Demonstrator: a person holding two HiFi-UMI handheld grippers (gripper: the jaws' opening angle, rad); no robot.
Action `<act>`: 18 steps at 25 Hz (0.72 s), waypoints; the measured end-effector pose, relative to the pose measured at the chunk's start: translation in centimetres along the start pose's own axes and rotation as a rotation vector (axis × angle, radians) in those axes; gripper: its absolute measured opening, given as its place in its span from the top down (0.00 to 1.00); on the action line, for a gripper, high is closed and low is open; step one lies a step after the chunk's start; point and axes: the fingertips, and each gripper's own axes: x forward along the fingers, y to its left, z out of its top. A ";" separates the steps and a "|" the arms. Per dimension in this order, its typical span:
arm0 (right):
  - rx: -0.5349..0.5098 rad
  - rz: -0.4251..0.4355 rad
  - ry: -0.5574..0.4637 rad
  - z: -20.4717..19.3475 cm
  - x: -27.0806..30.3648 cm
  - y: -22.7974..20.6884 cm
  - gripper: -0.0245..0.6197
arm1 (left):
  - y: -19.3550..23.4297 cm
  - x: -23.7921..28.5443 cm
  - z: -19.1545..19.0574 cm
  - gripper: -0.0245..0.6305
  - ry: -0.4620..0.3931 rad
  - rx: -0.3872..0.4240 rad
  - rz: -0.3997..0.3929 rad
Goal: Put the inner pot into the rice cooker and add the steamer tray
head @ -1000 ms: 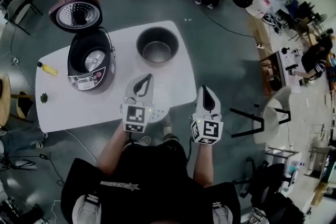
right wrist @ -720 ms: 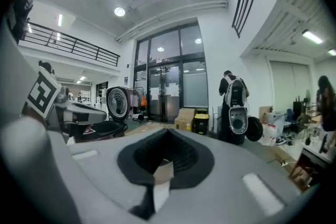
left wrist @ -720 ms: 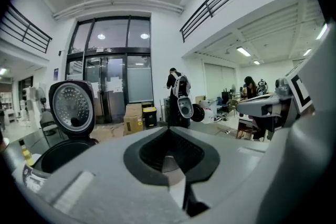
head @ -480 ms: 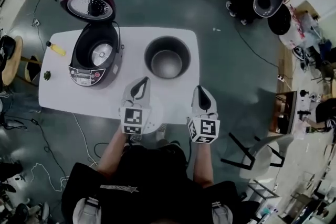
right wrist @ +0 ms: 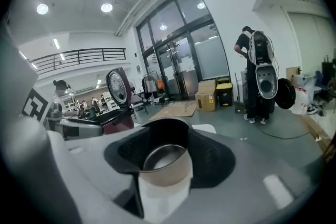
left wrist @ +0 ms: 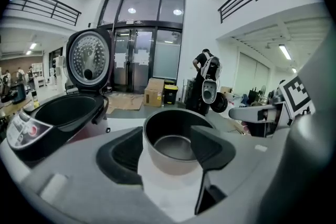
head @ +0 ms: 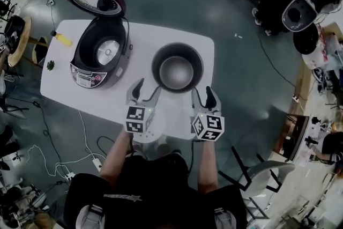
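One white table (head: 64, 91) carries the open purple rice cooker (head: 99, 59) at its left, with the empty inner pot (head: 177, 68) standing just right of it. On the pot's near side, the left gripper (head: 148, 88) and right gripper (head: 203, 93) have just been opening their jaws wide, and they grip nothing.

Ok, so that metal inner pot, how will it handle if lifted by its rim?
The inner pot looks like rigid metal, so it probably won't flex. Its smooth, shiny wall may be slippery. Empty and wide-based, it seems unlikely to tip.
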 end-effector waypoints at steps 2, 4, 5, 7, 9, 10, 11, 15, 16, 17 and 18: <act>0.004 0.001 0.021 -0.6 1.3 -0.7 0.60 | 0.2 1.0 -0.4 0.54 0.013 -0.009 0.005; 0.008 -0.003 0.035 -1.1 2.4 -1.3 0.60 | 0.4 2.1 -0.9 0.54 0.023 -0.016 0.005; 0.012 -0.004 0.040 -1.4 3.0 -1.6 0.60 | 0.5 2.6 -1.2 0.54 0.029 -0.019 0.006; 0.024 -0.006 0.056 -2.1 3.9 -2.1 0.60 | 0.9 3.6 -2.1 0.54 0.048 -0.026 0.011; 0.037 -0.005 0.080 -3.1 4.6 -2.5 0.60 | 1.3 4.4 -3.0 0.54 0.070 -0.035 0.020; 0.041 -0.004 0.091 -3.6 5.0 -2.6 0.60 | 1.5 4.8 -3.5 0.54 0.080 -0.040 0.025; 0.044 -0.002 0.101 -4.0 5.4 -2.8 0.60 | 1.8 5.2 -3.9 0.54 0.089 -0.044 0.030; 0.047 0.028 0.136 -5.2 6.7 -3.0 0.60 | 2.3 6.5 -5.2 0.54 0.126 -0.059 0.031; 0.047 0.041 0.149 -5.4 7.0 -2.9 0.60 | 2.3 6.7 -5.3 0.55 0.130 -0.061 0.026; 0.049 0.054 0.162 -5.6 7.3 -2.7 0.60 | 2.2 6.9 -5.3 0.57 0.129 -0.062 0.019; 0.054 0.065 0.170 -5.8 7.4 -2.6 0.60 | 2.1 7.0 -5.3 0.58 0.127 -0.061 0.012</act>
